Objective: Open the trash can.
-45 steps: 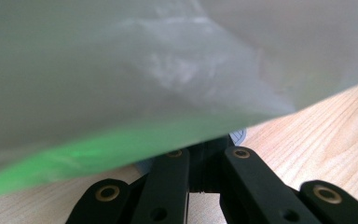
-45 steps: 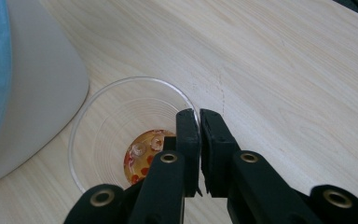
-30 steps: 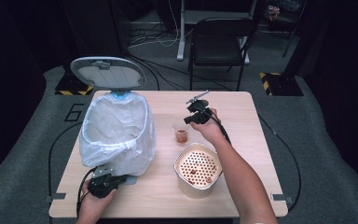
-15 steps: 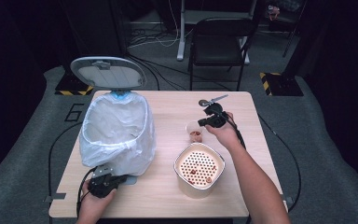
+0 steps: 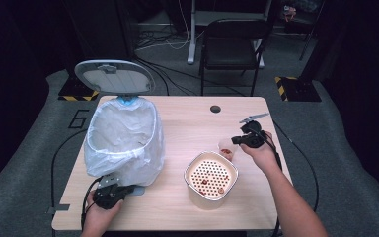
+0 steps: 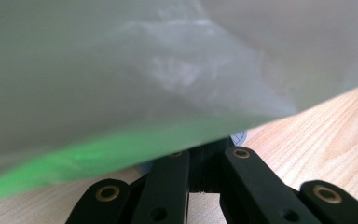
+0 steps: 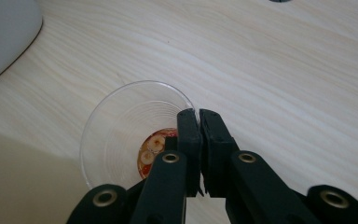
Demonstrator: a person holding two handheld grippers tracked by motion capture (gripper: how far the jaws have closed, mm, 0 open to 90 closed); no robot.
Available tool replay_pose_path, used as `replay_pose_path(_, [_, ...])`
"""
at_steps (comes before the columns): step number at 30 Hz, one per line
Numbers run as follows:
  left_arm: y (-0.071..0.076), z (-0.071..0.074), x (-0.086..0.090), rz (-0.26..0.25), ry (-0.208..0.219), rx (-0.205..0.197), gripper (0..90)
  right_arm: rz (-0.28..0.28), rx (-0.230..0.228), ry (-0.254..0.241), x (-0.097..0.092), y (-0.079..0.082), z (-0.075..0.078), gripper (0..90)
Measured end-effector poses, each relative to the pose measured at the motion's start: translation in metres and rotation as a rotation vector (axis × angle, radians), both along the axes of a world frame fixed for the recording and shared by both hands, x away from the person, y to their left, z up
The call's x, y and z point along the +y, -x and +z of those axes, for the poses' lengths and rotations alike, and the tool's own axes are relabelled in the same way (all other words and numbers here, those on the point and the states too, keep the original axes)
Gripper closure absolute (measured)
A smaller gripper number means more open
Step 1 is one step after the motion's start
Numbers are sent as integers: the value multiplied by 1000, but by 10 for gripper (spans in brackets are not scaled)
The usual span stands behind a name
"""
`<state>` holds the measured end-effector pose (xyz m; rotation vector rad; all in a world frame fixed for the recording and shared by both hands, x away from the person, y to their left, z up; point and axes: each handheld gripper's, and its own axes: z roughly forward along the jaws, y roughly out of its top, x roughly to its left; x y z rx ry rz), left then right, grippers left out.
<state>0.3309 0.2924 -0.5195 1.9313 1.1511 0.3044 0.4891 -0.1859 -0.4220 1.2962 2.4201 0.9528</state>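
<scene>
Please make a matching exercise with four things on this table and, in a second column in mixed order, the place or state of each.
1. clear cup
2. bin bag
3. strainer bowl
4. bin lid

a. white plastic, lines the bin at the table's left
b. standing open
c. rim pinched by the right gripper
d. perforated, a few reddish bits on it

Pairs: 1-c, 2-a, 3-d, 4-b
</scene>
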Motion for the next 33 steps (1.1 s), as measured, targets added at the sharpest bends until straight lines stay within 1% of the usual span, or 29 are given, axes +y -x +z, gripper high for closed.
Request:
replay_pose_path(3, [0,0,0,-2,0,-1,900,-20,2,0,-12,13,0,877])
replay_pose_path(4, [0,0,0,-1,0,0,900,-14,3,1,-17,17,0,877])
replay_pose_path(5, [0,0,0,-1,2,-1,900,-23,4,-7,-22,22,-1,877])
replay_pose_path(8, [0,0,0,0,0,0,900,-42,1,-6,-31,33,-3,876])
replay_pose_path(9, [0,0,0,1,0,0,900,-40,3,-6,-35,36,-3,876])
replay_pose_path(10, [0,0,0,1,0,0,900,-53,3,-18,-38,40,-4,876])
replay_pose_path(12, [0,0,0,2,0,0,900,-64,4,-25,-43,46,-5,875])
replay_pose_path(15, [0,0,0,2,-1,0,900,-76,10,-30,-50,52,-7,873])
replay_pose_path(18, [0,0,0,0,-1,0,900,-79,6,-38,-55,57,-7,871])
replay_pose_path(19, [0,0,0,1,0,0,900,-78,9,-37,-56,58,-7,871])
replay_pose_path(21, [0,0,0,1,0,0,900,-78,-3,-42,-56,59,-7,868])
replay_pose_path(22, [0,0,0,1,0,0,900,-86,3,-48,-56,60,-7,866])
replay_pose_path(23, [0,0,0,1,-1,0,900,-87,3,-49,-56,61,-8,856])
replay_pose_path(24, [0,0,0,0,-1,0,900,-78,-10,-51,-56,60,-9,811])
replay_pose_path(25, [0,0,0,1,-1,1,900,-83,-7,-59,-55,61,-9,794])
replay_pose_path(28, [0,0,0,1,-1,0,900,-97,-11,-100,-55,62,-11,729])
replay_pose_path(30, [0,0,0,1,-1,0,900,-107,-27,-106,-55,63,-10,661])
replay_pose_path(33, [0,0,0,1,-1,1,900,-105,-58,-112,-56,64,-8,596])
